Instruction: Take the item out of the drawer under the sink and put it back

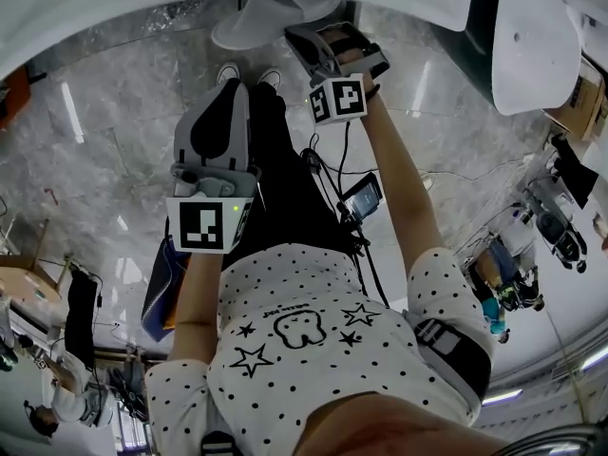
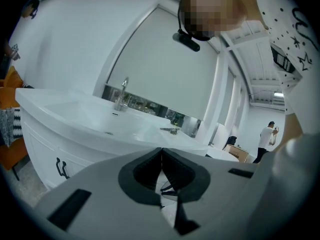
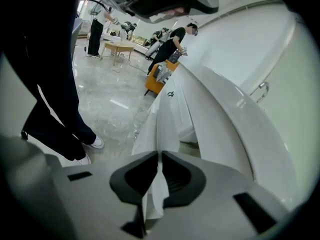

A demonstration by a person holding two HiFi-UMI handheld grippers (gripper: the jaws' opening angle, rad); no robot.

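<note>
The white item [image 3: 154, 196], thin and sheet-like, sits between the pads of the right gripper [image 3: 159, 156], which are pressed onto it from both sides. From the jaws it runs away toward the far side, close along the white cabinet front [image 3: 170, 101] below the sink counter [image 3: 225, 109]. Whether its far end touches the cabinet I cannot tell. Just right of it a shadowed opening shows under the counter's edge.

In the head view the right gripper is held out far from the body, near the white counter edge at the top. The left gripper [image 2: 161, 151] is nearer the body and left of it. Its jaws are pressed together with nothing between them. It points at the sink from the side. There the basin [image 2: 75, 114] lies to the left, with a chrome faucet [image 2: 121, 91] at its far rim. A dark handle [image 2: 61, 168] is on the cabinet below.

The floor [image 3: 105, 99] is pale glossy marble. The person's white shoes [image 3: 92, 143] stand on it, left of the cabinet. Farther off, at the far left, are an orange chair [image 3: 155, 84], a light wooden table [image 3: 120, 46] and several people standing.
</note>
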